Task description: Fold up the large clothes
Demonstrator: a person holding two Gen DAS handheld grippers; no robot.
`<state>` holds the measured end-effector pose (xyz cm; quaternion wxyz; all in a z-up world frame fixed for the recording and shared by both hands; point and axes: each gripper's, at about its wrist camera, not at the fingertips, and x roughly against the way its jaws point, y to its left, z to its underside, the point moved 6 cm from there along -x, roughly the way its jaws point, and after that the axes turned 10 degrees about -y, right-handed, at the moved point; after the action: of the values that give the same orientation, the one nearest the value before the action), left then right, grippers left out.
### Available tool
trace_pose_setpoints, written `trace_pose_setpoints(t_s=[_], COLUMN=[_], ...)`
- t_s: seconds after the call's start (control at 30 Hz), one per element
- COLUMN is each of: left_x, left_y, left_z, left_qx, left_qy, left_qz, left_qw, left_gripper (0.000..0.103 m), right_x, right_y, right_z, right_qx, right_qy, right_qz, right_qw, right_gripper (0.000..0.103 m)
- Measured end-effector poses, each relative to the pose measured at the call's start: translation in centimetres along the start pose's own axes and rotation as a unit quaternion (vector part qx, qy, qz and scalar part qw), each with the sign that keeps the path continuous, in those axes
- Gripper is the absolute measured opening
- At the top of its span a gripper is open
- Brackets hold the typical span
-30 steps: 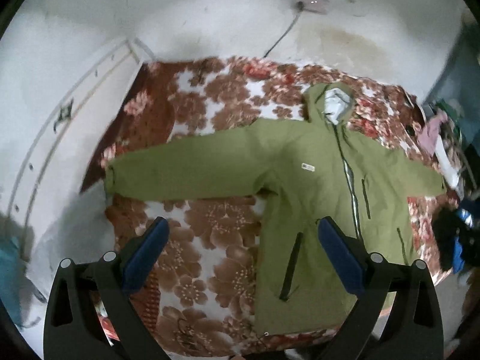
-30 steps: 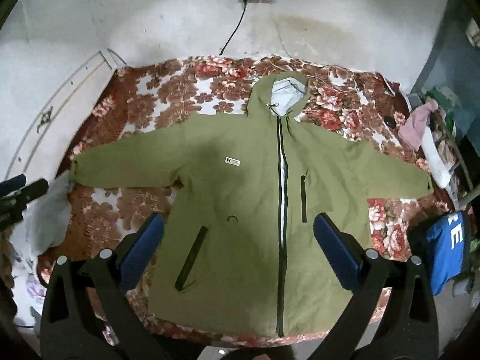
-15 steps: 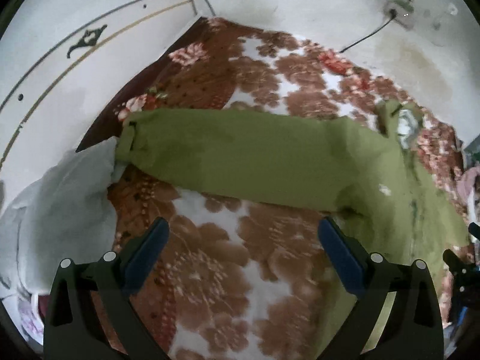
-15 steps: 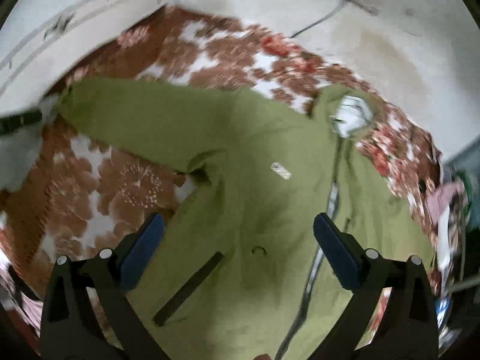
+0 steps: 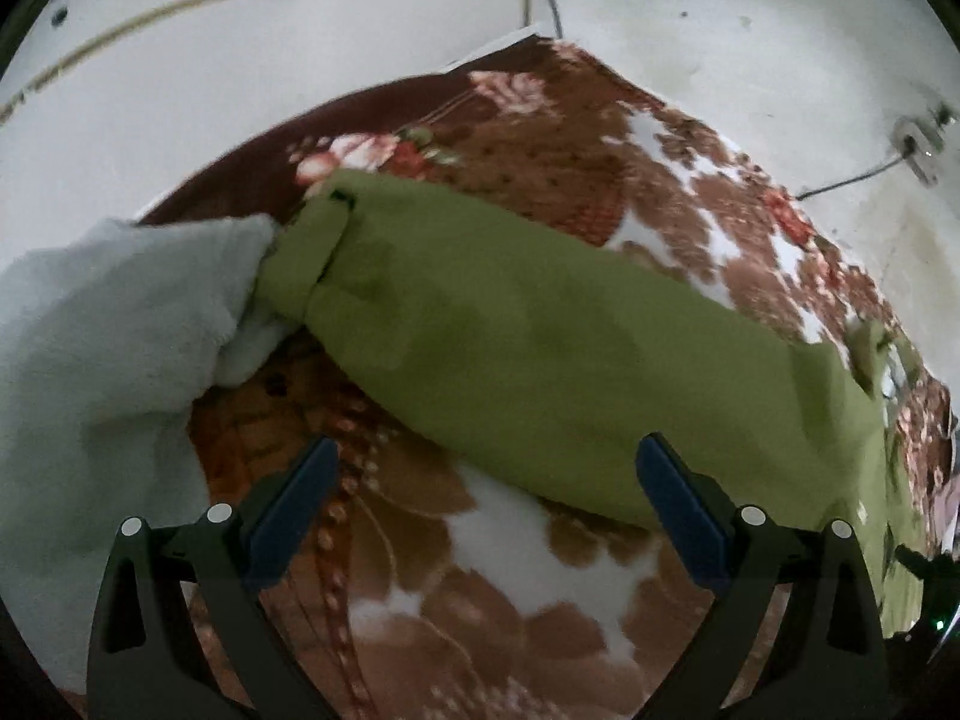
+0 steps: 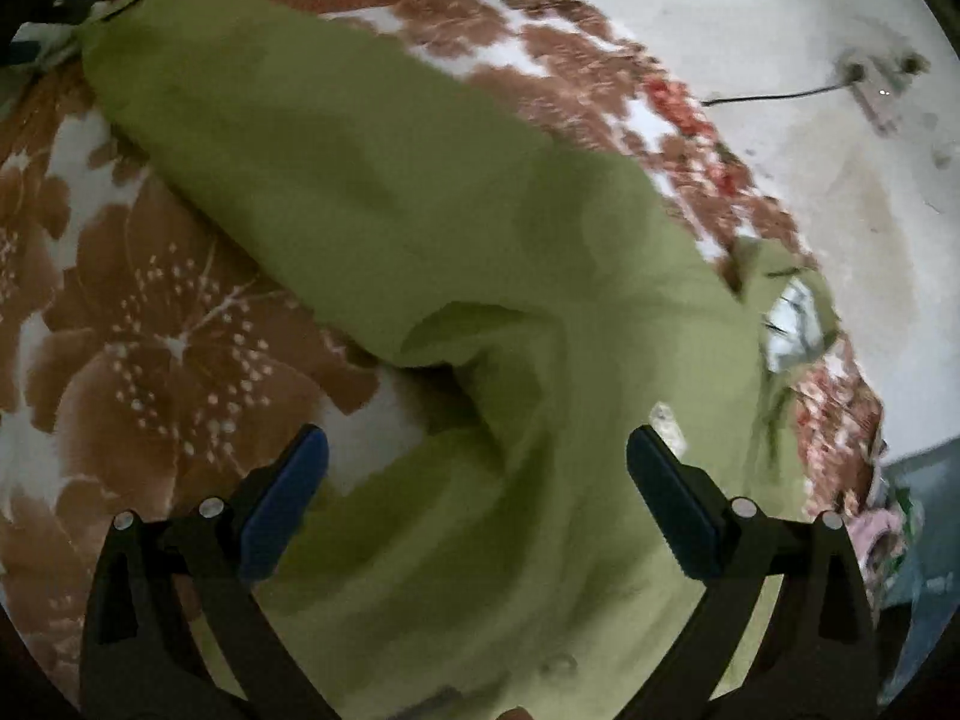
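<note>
— On the floral blanket (image 5: 456,564) the green jacket (image 6: 384,192) lies spread; both left gripper (image 5: 486,492) and right gripper (image 6: 477,480) gape, holding nothing.

— Risk: its cuff (image 5: 306,264) touches that pale towel (image 5: 108,330), so one could pinch both.

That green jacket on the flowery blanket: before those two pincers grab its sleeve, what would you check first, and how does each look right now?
1. Left gripper open: ok.
2. Right gripper open: ok.
3. Green jacket sleeve flat on floral blanket: ok.
4. Cuff free of the pale towel: not ok, they touch.
5. Armpit smooth: not ok, creased.
6. Far sleeve flat: cannot tell.
</note>
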<state>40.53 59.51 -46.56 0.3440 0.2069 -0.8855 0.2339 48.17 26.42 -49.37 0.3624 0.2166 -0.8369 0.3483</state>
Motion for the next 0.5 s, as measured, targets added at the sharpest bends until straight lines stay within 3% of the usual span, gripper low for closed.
trace_pose_setpoints(t_s=[0.13,0.37,0.5], left_x=[-2.2,-5.1,-6.5], left_y=[1.1,3.3,4.7], left_z=[0.0,-0.4,-1.0], left_qx=[0.039,0.064,0.085], left_qy=[0.006,-0.003,-0.004], left_qz=[0.035,0.028,0.036], left_qw=[0.9986,0.9976,0.9957], left_gripper=[0.097,0.098,0.097], right_x=[-2.7,-6.1,-7.3], right_y=[0.9,2.3,2.4], right_z=[0.0,-0.6,-0.1], right_qx=[0.012,0.021,-0.015], right_qy=[0.001,0.003,0.022], right_qz=[-0.003,-0.013,-0.034], right_qw=[1.000,1.000,0.999], right_gripper=[0.098,0.098,0.098])
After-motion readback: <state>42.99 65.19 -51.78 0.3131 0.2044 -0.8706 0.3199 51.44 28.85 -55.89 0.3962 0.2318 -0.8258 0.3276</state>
